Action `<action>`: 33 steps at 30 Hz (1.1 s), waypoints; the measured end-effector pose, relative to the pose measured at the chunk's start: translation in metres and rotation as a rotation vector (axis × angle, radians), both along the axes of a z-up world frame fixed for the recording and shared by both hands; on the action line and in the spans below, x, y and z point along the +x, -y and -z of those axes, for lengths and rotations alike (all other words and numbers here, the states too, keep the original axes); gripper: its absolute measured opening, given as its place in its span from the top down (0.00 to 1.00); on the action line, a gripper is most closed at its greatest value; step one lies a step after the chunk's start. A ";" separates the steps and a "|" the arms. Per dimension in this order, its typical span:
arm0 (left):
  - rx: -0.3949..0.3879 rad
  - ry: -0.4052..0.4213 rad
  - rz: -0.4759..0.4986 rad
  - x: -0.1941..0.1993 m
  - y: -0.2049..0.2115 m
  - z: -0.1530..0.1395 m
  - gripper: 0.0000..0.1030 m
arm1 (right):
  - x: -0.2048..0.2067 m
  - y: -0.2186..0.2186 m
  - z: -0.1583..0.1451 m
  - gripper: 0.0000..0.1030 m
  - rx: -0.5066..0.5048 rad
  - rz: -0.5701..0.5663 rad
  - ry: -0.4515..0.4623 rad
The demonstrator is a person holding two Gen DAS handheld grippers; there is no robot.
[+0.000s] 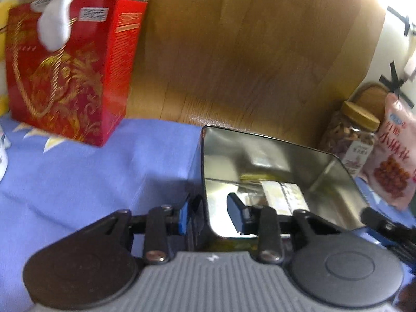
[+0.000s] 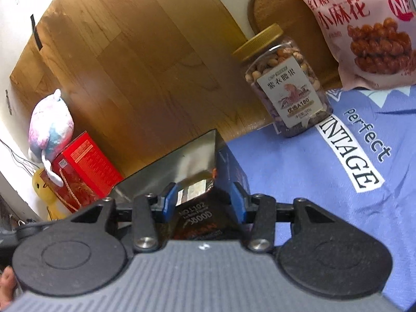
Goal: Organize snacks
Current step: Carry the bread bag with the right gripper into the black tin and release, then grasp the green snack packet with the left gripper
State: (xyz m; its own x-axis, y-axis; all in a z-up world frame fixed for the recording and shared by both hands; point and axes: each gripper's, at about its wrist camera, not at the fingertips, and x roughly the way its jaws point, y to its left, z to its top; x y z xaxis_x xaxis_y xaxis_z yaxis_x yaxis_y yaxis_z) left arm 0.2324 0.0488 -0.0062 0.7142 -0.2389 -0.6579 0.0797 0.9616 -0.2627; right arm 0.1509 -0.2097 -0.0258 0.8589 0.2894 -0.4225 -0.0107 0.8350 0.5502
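An open metal tin [image 1: 273, 166] with a shiny inside stands on the blue cloth; a small packet lies in it. My left gripper [image 1: 210, 215] straddles the tin's left wall, one finger inside and one outside, closed on it. My right gripper [image 2: 204, 201] grips the tin's dark corner [image 2: 200, 208] between its blue pads. A jar of nuts [image 2: 284, 83] with a gold lid and a pink snack bag [image 2: 364, 26] stand at the cloth's far edge; both also show in the left wrist view, jar [image 1: 353, 135], bag [image 1: 392, 161].
A red gift box [image 1: 67, 70] with a gold rope handle stands on the cloth's far left, a plush toy [image 2: 49, 130] resting on it. Wooden floor [image 1: 247, 52] lies beyond the blue cloth [image 1: 91, 182]. A round wooden board [image 2: 283, 7] leans behind the jar.
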 end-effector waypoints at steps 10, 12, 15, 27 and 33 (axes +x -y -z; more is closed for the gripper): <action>-0.067 0.050 0.014 -0.022 -0.025 -0.019 0.67 | -0.042 -0.004 -0.021 0.48 -0.112 0.045 0.109; -0.062 0.067 0.013 -0.044 -0.036 -0.024 0.66 | -0.056 -0.013 -0.024 0.48 -0.103 -0.033 0.125; -0.109 0.015 0.049 -0.066 -0.050 -0.021 0.66 | -0.068 -0.045 -0.020 0.49 -0.150 -0.200 0.122; -0.076 -0.051 -0.101 -0.085 -0.108 0.004 0.66 | -0.064 -0.131 -0.012 0.55 -0.263 -0.492 0.119; -0.212 -0.147 -0.046 -0.075 -0.115 0.028 0.66 | -0.025 -0.177 0.017 0.59 -0.286 -0.648 -0.034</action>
State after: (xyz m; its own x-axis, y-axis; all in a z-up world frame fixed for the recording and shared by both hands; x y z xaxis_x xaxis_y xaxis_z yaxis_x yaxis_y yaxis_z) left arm 0.1576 0.1636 -0.0339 0.6283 -0.3520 -0.6938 -0.0171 0.8853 -0.4647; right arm 0.1261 -0.0326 -0.0427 0.5360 0.6115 -0.5820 -0.5408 0.7781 0.3194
